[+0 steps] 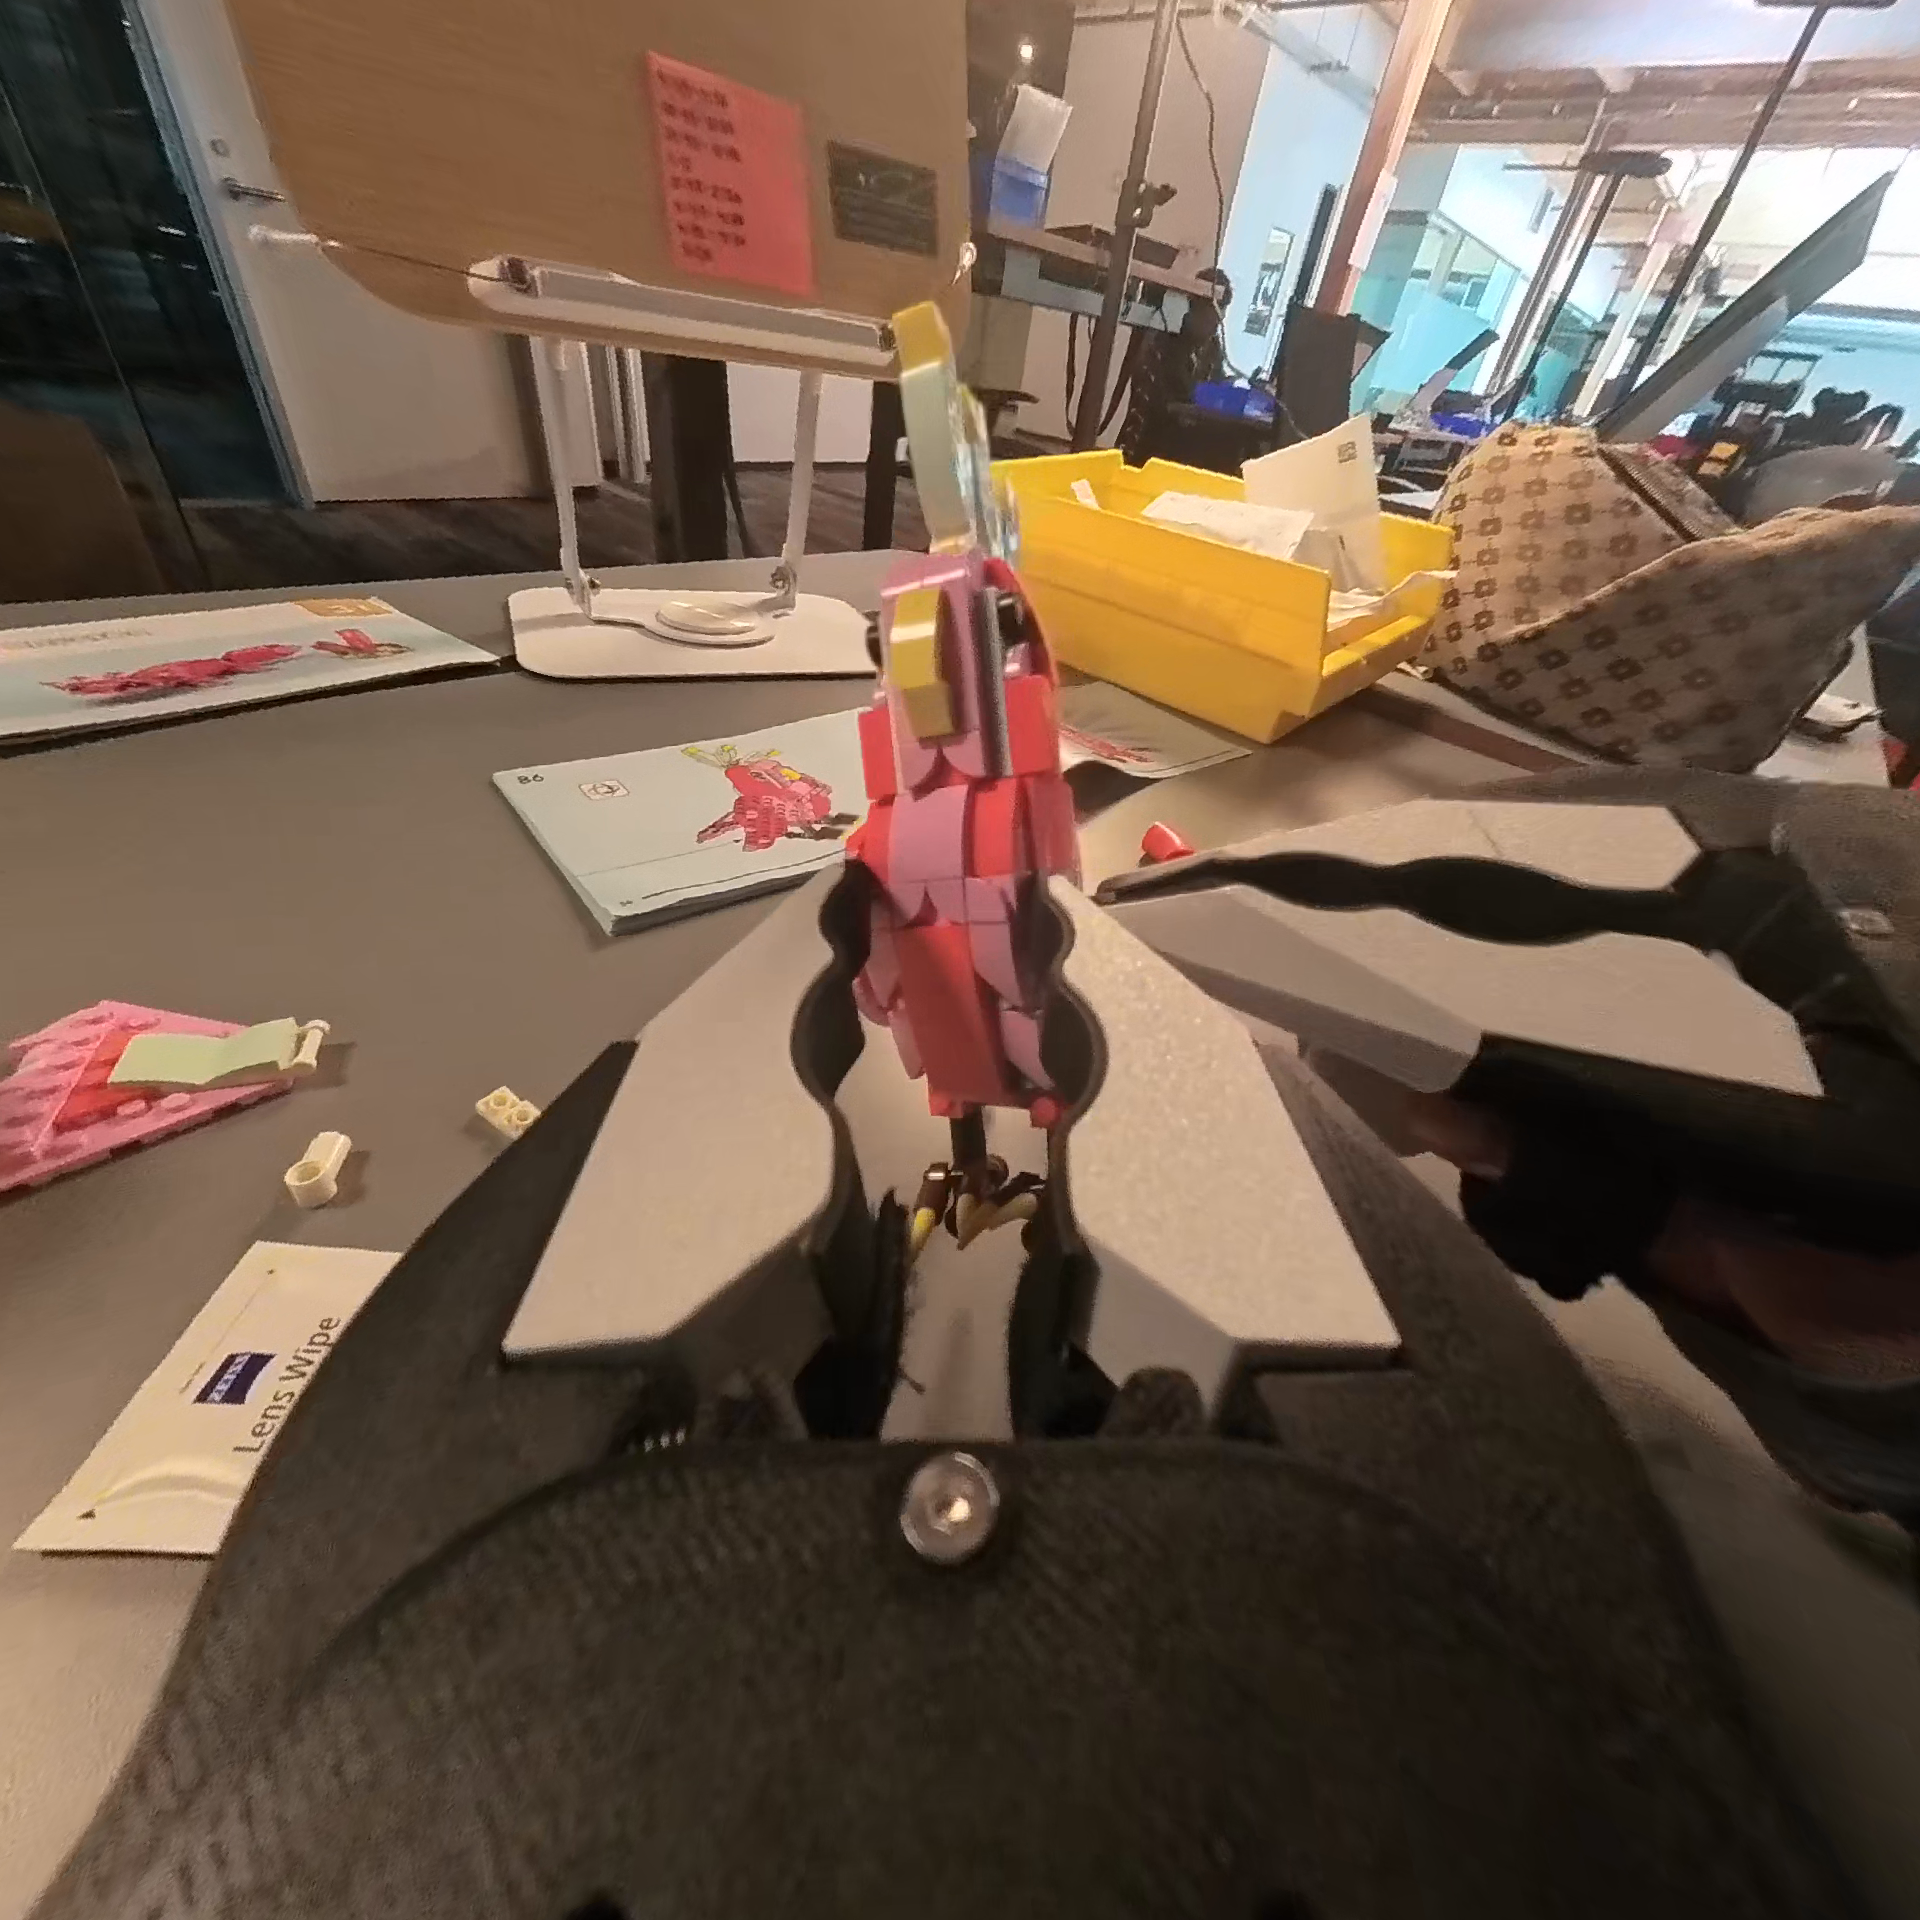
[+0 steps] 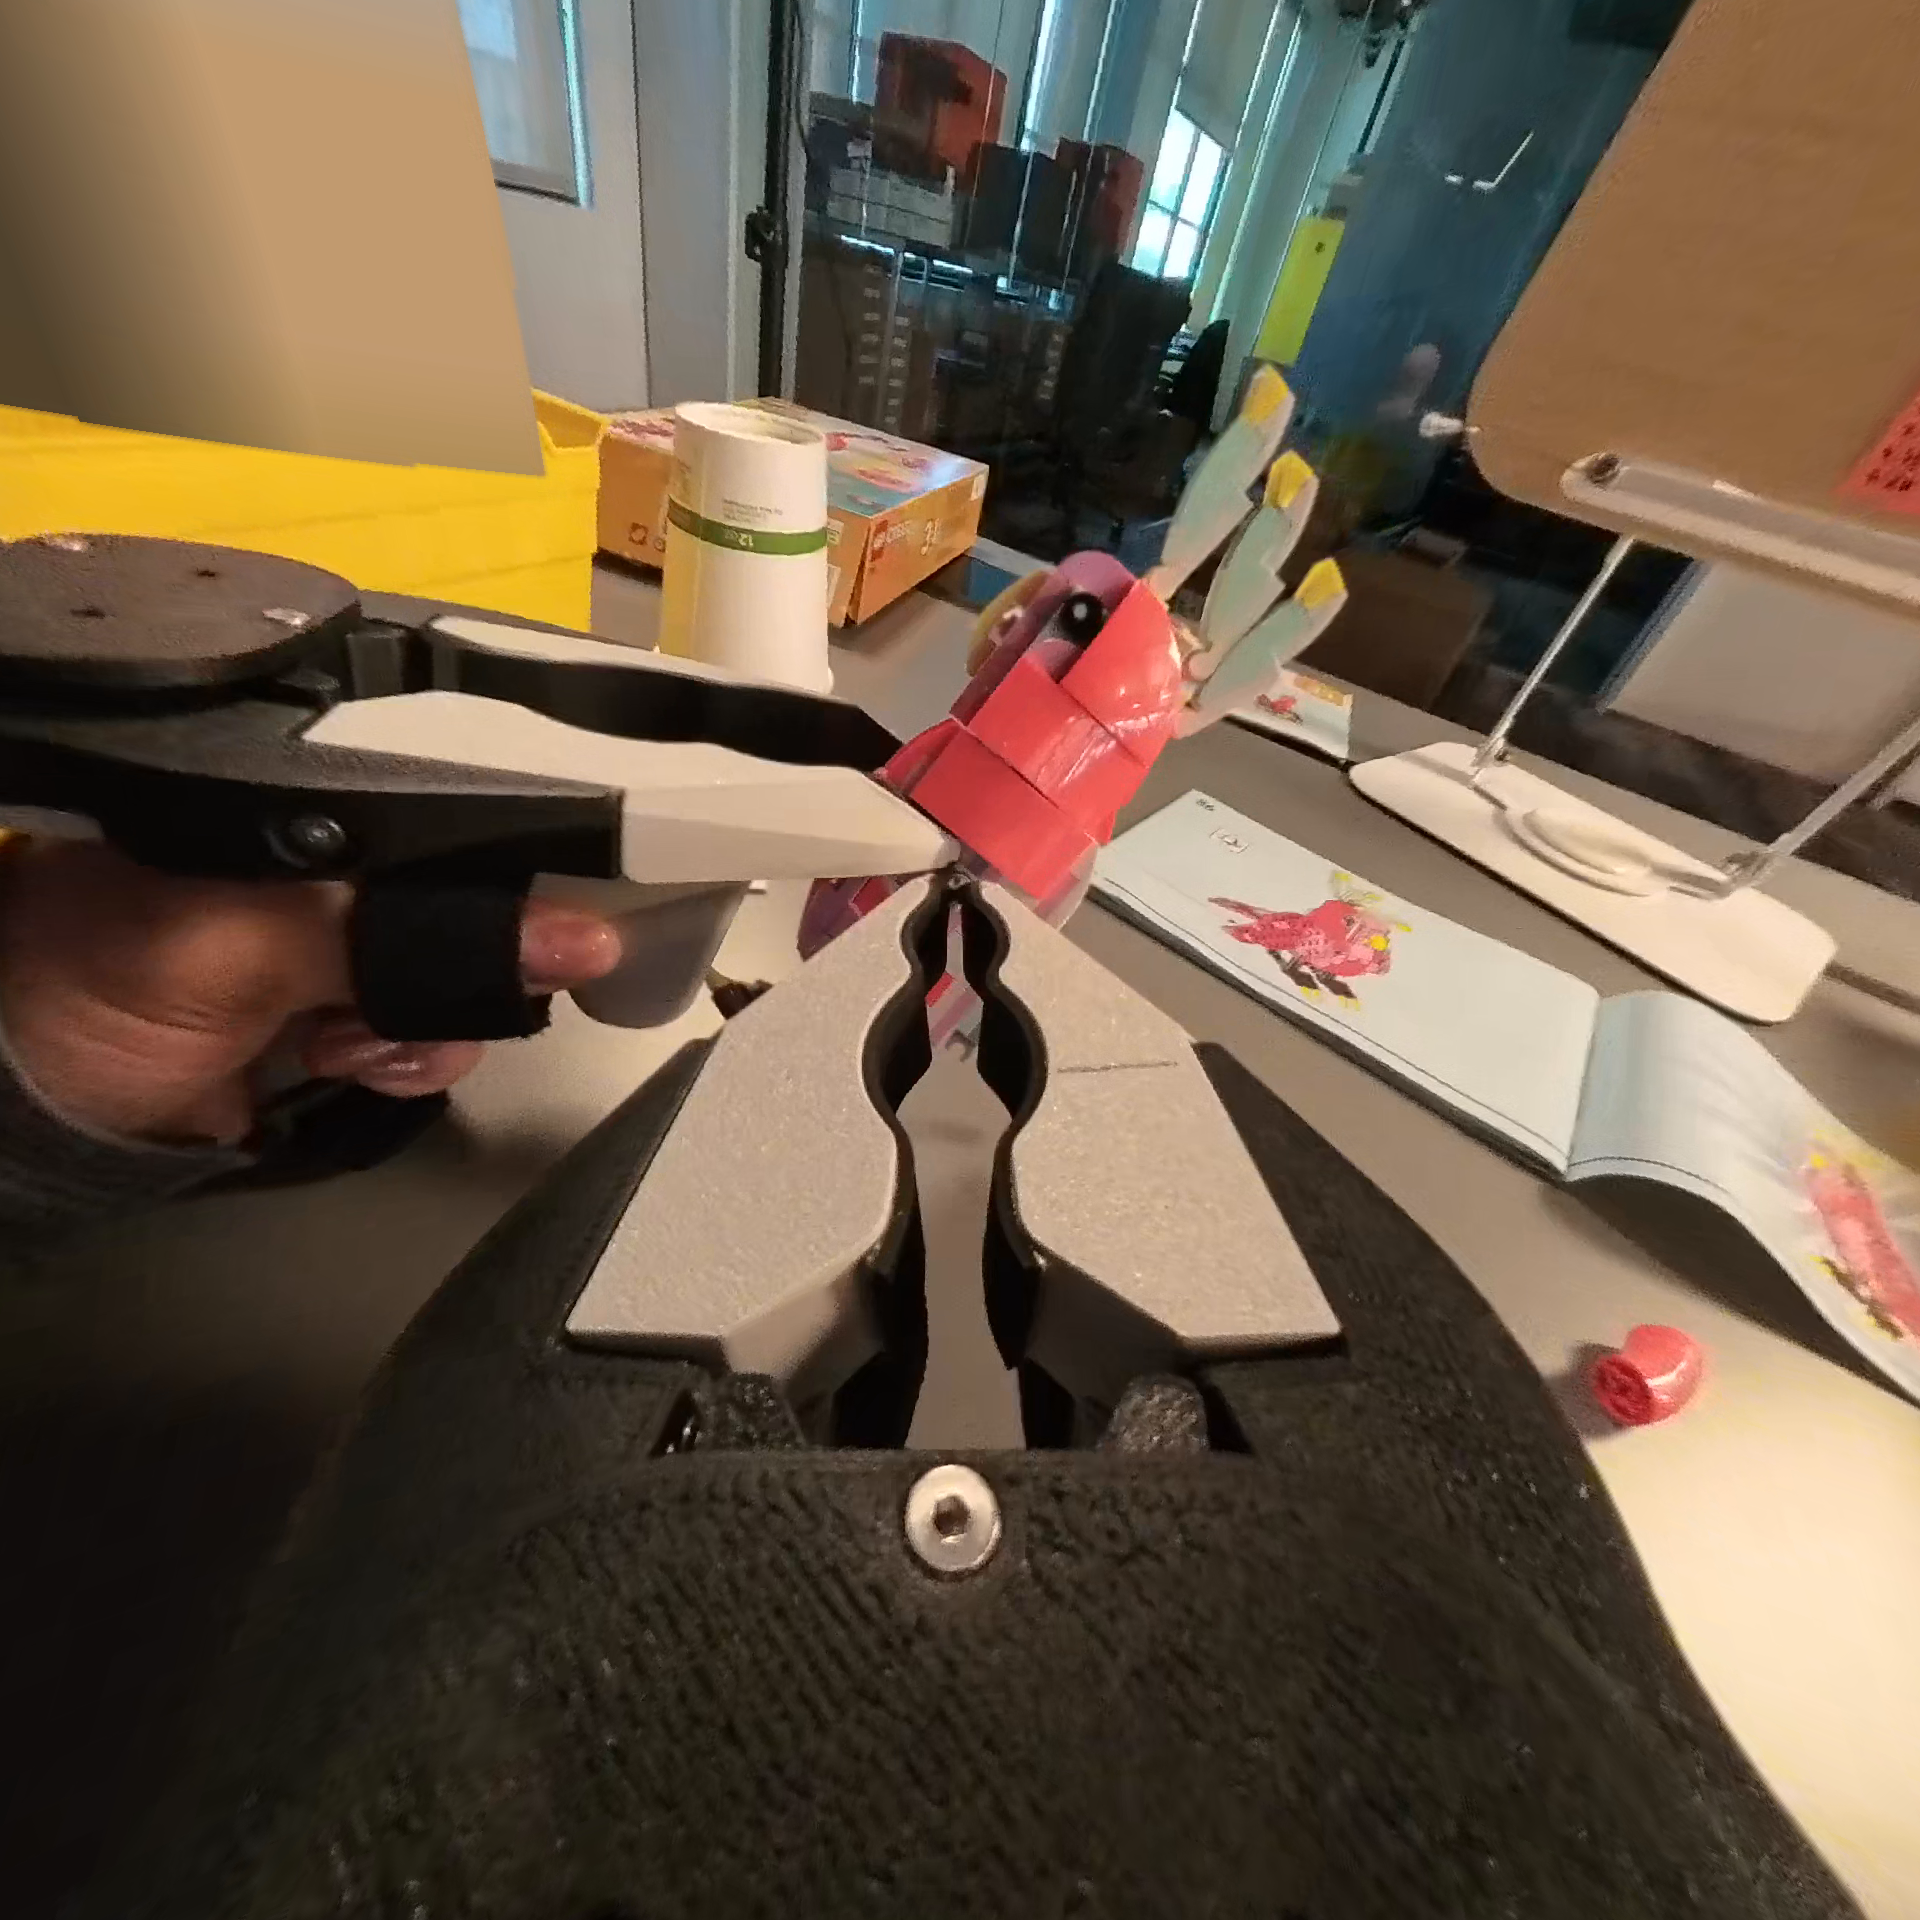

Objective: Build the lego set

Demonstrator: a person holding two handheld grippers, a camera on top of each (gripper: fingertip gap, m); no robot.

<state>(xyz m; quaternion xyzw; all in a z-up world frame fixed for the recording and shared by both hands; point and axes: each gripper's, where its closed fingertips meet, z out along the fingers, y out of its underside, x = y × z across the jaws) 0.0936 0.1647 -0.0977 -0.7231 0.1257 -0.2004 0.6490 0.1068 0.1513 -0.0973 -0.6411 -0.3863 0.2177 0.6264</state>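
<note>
A brick-built bird (image 1: 966, 831) with a red and pink body, a yellow beak and pale crest feathers stands upright between my left gripper's (image 1: 951, 894) fingers. Both pads press on its body, and its dark feet hang inside the jaws. The right wrist view shows the same grasp: my left gripper (image 2: 914, 800) comes in from the left and clamps the bird (image 2: 1049, 769) above the grey table (image 2: 1299, 1195). My right gripper (image 2: 951, 883) is shut, its tips together right under the bird's lower side. It also shows in the left wrist view (image 1: 1107, 885), beside the bird.
An open instruction booklet (image 1: 665, 831) lies behind the bird. Pink plates (image 1: 104, 1091), loose cream pieces (image 1: 317, 1169) and a wipe packet (image 1: 197, 1403) lie to the left. A yellow bin (image 1: 1195, 592), a board stand (image 1: 665, 623), a paper cup (image 2: 743, 540) and a red piece (image 2: 1647, 1387) are around. My left and right fingertips are right by each other.
</note>
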